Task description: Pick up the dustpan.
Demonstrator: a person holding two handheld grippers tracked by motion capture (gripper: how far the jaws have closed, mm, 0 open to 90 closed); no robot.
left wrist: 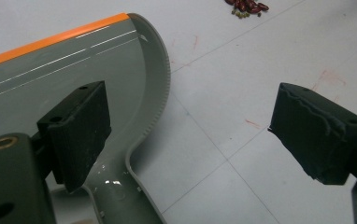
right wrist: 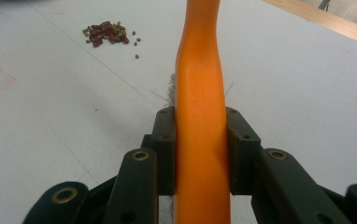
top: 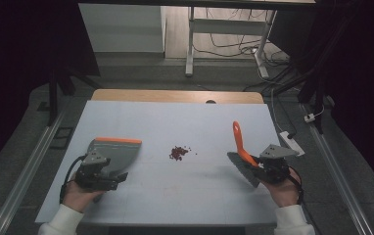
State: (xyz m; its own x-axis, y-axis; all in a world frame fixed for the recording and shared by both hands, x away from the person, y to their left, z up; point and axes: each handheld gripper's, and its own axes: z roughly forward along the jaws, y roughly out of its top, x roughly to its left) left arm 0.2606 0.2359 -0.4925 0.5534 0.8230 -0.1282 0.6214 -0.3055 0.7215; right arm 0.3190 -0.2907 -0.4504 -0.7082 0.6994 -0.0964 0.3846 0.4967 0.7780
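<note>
Bench (top: 175,196) surface, white and marked with a faint grid, carries all the working items. Next in size, the grey dustpan (top: 116,154) with its orange front lip lies flat on the bench at the person's left, its mouth turned toward the middle. The left gripper (top: 107,177) sits over the dustpan's handle end; its jaws stand wide apart, one above the pan and one above bare bench, gripping nothing. The right gripper (top: 268,169) is at the right of the bench, jaws closed on the orange handle of the brush (top: 241,149), whose grey bristles rest on or just above the surface; contact cannot be confirmed. Smallest item: a loose pile of beans (top: 177,152), dark red with a few green ones, lying between pan and brush, well apart from both.

Progress assessment: early stage. The brush is secured; the dustpan is not yet gripped; no beans are in the pan. Sweeping and collection appear to remain.

No brand, label or legible writing is visible on any item.
</note>
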